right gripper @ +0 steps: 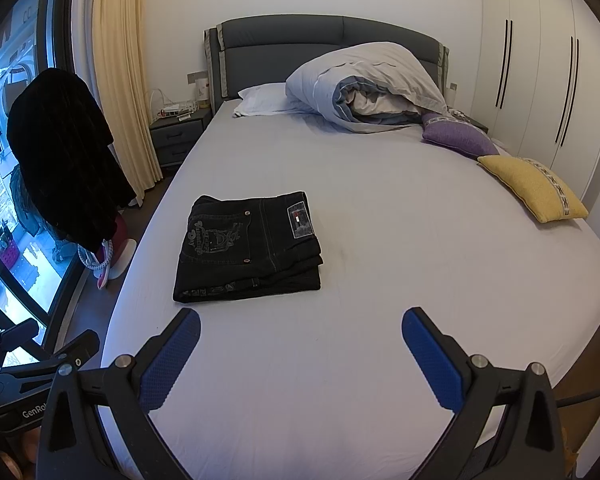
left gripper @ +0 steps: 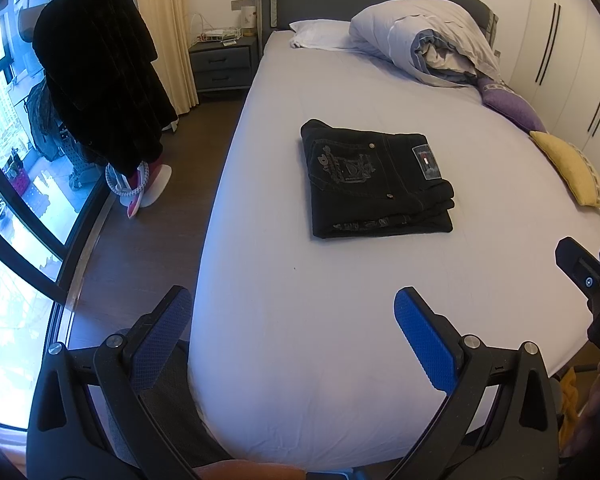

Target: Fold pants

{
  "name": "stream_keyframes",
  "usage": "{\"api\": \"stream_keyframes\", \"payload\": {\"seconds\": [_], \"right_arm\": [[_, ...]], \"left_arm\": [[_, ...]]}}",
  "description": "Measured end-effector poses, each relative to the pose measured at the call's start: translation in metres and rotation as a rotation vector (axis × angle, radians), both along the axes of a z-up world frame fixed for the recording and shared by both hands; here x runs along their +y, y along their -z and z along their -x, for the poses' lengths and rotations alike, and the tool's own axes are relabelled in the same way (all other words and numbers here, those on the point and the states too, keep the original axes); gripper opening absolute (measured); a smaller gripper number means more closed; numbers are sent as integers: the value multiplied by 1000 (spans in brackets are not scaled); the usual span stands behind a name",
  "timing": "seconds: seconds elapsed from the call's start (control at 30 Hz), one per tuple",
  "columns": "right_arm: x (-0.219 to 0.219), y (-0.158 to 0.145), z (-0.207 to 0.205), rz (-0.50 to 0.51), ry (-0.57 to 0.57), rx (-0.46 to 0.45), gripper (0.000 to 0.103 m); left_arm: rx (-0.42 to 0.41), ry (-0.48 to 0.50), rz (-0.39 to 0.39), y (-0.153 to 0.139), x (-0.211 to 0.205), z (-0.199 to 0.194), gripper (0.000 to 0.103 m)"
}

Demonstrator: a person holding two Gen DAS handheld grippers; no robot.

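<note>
Black jeans [left gripper: 376,184] lie folded into a compact stack on the pale bed sheet [left gripper: 292,300], a back pocket and label patch facing up; they also show in the right wrist view [right gripper: 248,248]. My left gripper [left gripper: 294,312] is open and empty, held back over the bed's foot corner, well short of the jeans. My right gripper [right gripper: 300,332] is open and empty above the sheet, a little in front of the jeans. The right gripper also shows at the right edge of the left wrist view [left gripper: 592,276].
A rolled duvet [right gripper: 364,88] and white pillow [right gripper: 260,100] lie at the headboard. A purple cushion [right gripper: 456,136] and a yellow cushion [right gripper: 532,188] sit at the bed's right side. A dark garment [left gripper: 100,68] hangs left, near the window and a nightstand [left gripper: 224,64].
</note>
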State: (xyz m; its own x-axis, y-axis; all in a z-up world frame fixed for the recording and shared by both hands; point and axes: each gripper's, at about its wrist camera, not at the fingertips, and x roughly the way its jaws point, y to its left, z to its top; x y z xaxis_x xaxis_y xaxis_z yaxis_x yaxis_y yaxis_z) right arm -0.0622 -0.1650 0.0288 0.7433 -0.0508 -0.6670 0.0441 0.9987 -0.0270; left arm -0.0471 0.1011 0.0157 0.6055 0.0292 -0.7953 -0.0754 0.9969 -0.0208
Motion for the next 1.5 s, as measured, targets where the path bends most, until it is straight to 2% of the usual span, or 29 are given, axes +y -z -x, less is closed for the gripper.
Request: {"api": "stream_keyframes", "payload": {"seconds": [1.5], "right_arm": [[-3, 0, 2, 0, -4, 4, 103]], "left_arm": [[4, 3, 0, 2, -1, 0, 103]]}}
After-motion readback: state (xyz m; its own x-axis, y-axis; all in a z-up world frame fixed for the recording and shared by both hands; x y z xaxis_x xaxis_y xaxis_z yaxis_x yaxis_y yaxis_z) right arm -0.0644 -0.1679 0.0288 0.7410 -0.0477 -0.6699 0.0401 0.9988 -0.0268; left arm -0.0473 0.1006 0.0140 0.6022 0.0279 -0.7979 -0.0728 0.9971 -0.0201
